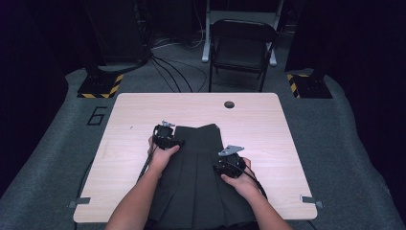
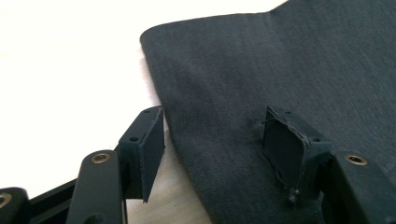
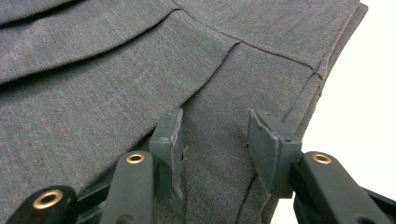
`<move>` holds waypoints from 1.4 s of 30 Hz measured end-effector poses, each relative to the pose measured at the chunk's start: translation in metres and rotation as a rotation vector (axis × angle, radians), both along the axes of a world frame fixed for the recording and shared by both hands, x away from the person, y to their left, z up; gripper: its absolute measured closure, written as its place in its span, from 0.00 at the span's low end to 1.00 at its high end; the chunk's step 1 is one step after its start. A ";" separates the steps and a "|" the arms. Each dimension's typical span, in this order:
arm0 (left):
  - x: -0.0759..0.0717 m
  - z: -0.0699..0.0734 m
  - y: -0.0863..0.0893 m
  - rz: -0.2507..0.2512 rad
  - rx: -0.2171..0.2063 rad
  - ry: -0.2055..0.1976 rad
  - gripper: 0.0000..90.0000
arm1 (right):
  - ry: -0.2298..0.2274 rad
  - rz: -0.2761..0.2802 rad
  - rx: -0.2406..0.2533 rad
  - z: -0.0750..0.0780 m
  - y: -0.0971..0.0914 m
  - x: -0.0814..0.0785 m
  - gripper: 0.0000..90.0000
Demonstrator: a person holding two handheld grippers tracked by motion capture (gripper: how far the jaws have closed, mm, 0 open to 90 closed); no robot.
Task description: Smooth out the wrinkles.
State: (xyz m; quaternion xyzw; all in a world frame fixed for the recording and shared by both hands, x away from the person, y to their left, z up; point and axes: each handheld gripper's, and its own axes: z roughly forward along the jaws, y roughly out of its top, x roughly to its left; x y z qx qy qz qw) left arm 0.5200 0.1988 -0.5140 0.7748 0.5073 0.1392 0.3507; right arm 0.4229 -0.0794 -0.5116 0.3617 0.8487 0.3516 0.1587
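Dark grey pleated skirt (image 1: 201, 177) flat on the light wood surface (image 1: 129, 120), waistband end away from the person.
Left gripper (image 2: 219, 140) spread, one pad off the cloth over bare surface, the other on the fabric beside the skirt's edge; nothing pinched. Right gripper (image 3: 215, 140) spread over the pleats near the side seam, pads resting on cloth, no grip. To fold well: slide one pad under the edge before closing, keep pleats aligned.
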 end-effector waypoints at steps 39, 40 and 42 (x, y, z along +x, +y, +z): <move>-0.013 0.030 -0.006 -0.011 -0.080 -0.138 0.95 | 0.020 -0.051 0.064 0.017 -0.009 0.000 0.59; -0.013 0.032 -0.006 -0.017 -0.086 -0.143 0.95 | 0.016 -0.039 0.092 0.024 -0.009 -0.004 0.59; -0.013 0.034 -0.006 -0.027 -0.082 -0.145 0.95 | 0.023 -0.005 0.108 0.028 -0.003 -0.009 0.58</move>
